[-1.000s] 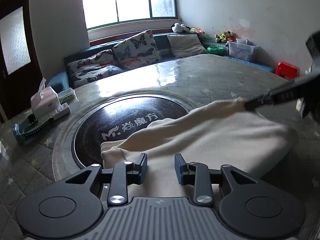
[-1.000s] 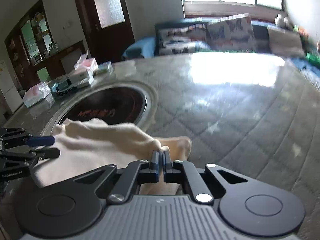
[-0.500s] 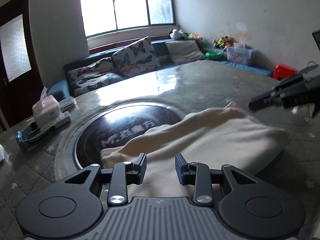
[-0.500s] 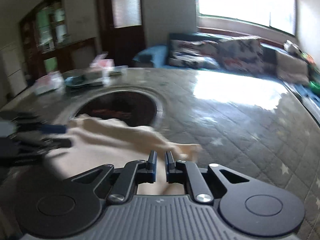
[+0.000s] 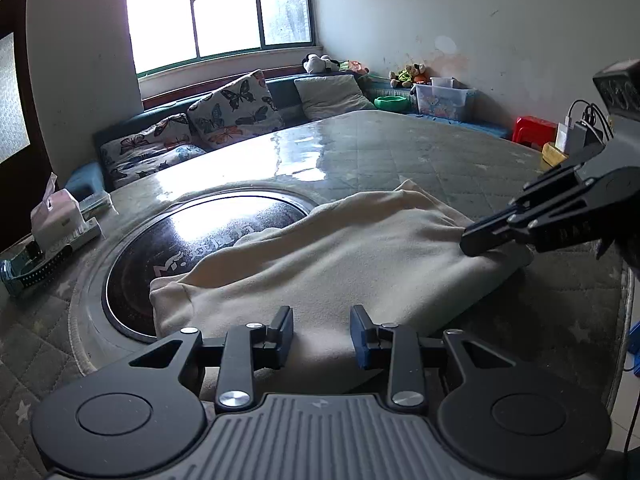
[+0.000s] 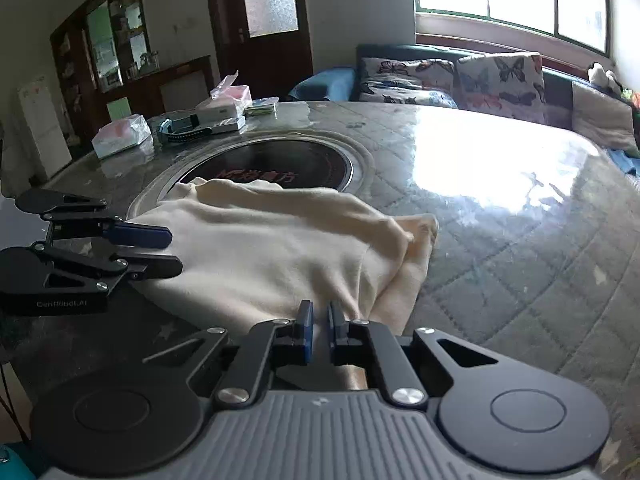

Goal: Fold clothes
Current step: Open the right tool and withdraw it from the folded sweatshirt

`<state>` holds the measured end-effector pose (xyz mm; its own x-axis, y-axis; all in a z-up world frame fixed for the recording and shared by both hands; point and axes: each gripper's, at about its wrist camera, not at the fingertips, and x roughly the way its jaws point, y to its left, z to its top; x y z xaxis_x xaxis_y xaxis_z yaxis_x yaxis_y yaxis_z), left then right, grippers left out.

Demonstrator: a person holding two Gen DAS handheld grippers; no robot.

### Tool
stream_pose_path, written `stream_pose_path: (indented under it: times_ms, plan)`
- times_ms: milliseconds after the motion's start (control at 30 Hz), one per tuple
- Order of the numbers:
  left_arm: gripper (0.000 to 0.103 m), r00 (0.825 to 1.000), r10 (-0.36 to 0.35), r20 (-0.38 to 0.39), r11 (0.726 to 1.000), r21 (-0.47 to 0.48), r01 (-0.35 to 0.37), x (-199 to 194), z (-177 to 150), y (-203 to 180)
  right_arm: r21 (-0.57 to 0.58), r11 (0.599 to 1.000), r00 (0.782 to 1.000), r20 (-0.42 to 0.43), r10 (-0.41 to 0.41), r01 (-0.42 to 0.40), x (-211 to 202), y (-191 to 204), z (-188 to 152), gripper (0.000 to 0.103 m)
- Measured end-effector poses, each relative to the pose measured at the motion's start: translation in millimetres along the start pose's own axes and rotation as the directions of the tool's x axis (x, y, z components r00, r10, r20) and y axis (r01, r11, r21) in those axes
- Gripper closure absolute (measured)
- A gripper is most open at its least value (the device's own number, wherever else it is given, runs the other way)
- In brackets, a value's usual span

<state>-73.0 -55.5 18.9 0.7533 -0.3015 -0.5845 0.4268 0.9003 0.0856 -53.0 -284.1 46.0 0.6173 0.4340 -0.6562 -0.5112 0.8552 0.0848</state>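
Note:
A cream garment (image 5: 340, 256) lies folded into a thick band on the quilted table (image 5: 380, 152), its left end over the black round hotplate (image 5: 180, 240). My left gripper (image 5: 320, 332) hovers open over the garment's near edge, the cloth below its fingers and not pinched. In the right wrist view it (image 6: 174, 252) sits at the garment's (image 6: 260, 248) left end. My right gripper (image 6: 319, 328) is shut, only a sliver showing between its pads, its tips at the garment's right edge. The left wrist view shows its closed tip (image 5: 470, 240) touching that edge.
A tissue box (image 5: 56, 216), small boxes and a teal object stand at the table's far left. A sofa with butterfly cushions (image 5: 236, 112) runs behind the table (image 6: 500, 260) under the window. A red stool (image 5: 534, 128) and a storage bin stand by the right wall.
The right gripper let go of the garment's corner, drew away, then came back down to its right edge. The raised fold has dropped flat. The left gripper stayed open and shifted slightly.

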Motion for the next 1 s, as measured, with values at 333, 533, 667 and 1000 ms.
stream_pose_path:
  times_ms: [333, 533, 667, 1000]
  plan:
    - [0.069, 1.000, -0.020, 0.001, 0.999, -0.042, 0.020, 1, -5, 5, -0.034, 0.999, 0.999, -0.028, 0.039, -0.040, 15, 7, 10, 0.096]
    - [0.069, 1.000, -0.028, 0.003, 0.998, -0.052, 0.028, 1, -5, 6, -0.053, 0.998, 0.999, -0.020, 0.035, -0.036, 28, 3, 41, 0.095]
    - [0.069, 1.000, -0.032, -0.001, 0.998, -0.052, 0.031, 1, -4, 6, -0.053, 0.998, 0.999, -0.038, 0.019, -0.021, 57, -3, 62, 0.095]
    - [0.066, 0.999, -0.036, 0.005, 0.996, -0.083, 0.036, -4, 4, 18, -0.054, 0.998, 0.999, -0.043, 0.012, -0.015, 81, -1, 80, 0.093]
